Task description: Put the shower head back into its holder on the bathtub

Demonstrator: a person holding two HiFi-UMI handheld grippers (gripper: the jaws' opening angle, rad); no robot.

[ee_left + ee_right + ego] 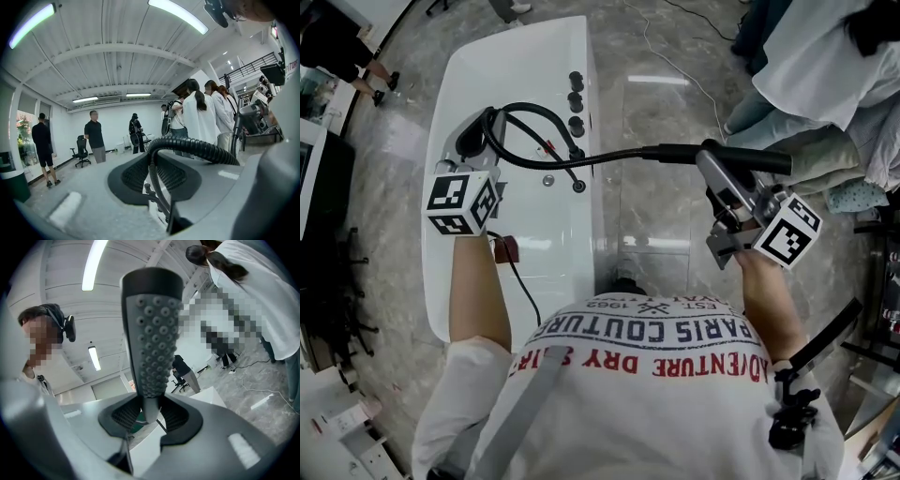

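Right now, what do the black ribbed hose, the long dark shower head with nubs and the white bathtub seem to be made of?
The black ribbed hose looks like matte flexible plastic or coated metal: close spiral ridges. The long dark shower head seems matte plastic, its face nubs rubbery-looking. The white bathtub is probably glossy acrylic or enamel: smooth, bright rim.

The hose (619,157) loops across the bathtub rim (587,267) beside three knobs (576,100); floor (656,202) alongside lies open.
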